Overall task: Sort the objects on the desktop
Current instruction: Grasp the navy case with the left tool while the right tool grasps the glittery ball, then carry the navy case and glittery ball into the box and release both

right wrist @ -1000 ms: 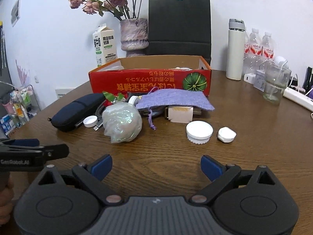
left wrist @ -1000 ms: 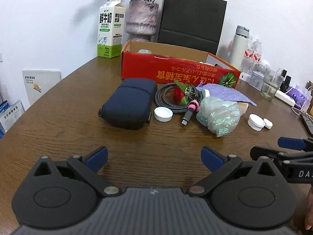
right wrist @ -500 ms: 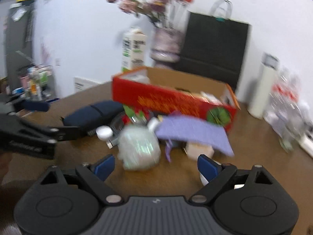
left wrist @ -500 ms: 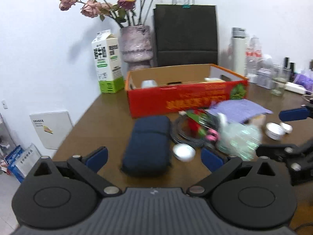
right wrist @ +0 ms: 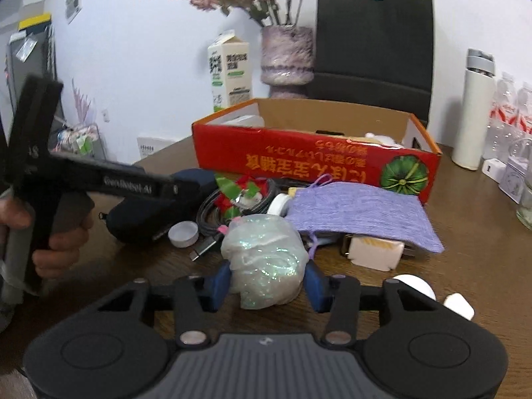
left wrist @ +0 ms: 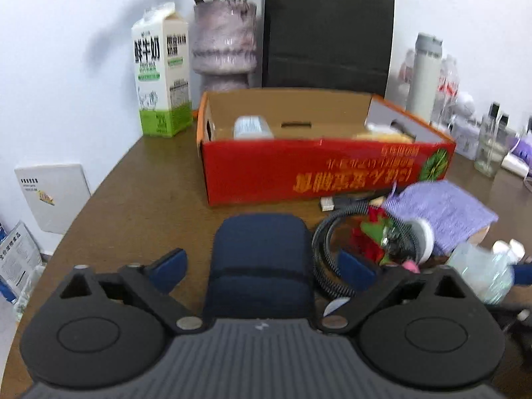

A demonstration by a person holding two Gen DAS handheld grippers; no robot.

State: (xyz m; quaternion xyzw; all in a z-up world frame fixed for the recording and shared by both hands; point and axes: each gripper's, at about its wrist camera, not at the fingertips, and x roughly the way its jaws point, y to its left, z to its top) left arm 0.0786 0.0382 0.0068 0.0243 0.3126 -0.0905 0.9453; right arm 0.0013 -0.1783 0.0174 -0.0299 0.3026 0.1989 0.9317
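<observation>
A navy zip case (left wrist: 261,261) lies on the brown table between the open fingers of my left gripper (left wrist: 262,266), which do not press it. My right gripper (right wrist: 267,286) has its blue pads against both sides of a shiny crumpled plastic bag (right wrist: 264,261), which rests on the table. The red cardboard box (left wrist: 326,169) stands open behind the pile and holds a few items. A coiled black cable (left wrist: 335,249), a red-green ornament (right wrist: 237,196), a purple cloth pouch (right wrist: 359,211) and a white cap (right wrist: 183,233) lie between them.
A milk carton (left wrist: 163,73), a flower vase (left wrist: 226,46) and a black paper bag (left wrist: 327,33) stand behind the box. A white thermos (right wrist: 473,109), water bottles and a glass are at the right. A white round lid (right wrist: 414,287) and small white piece (right wrist: 459,306) lie near my right gripper.
Both grippers moved forward to the pile. The left one now straddles the navy case. The right one closed its fingers onto the plastic bag.
</observation>
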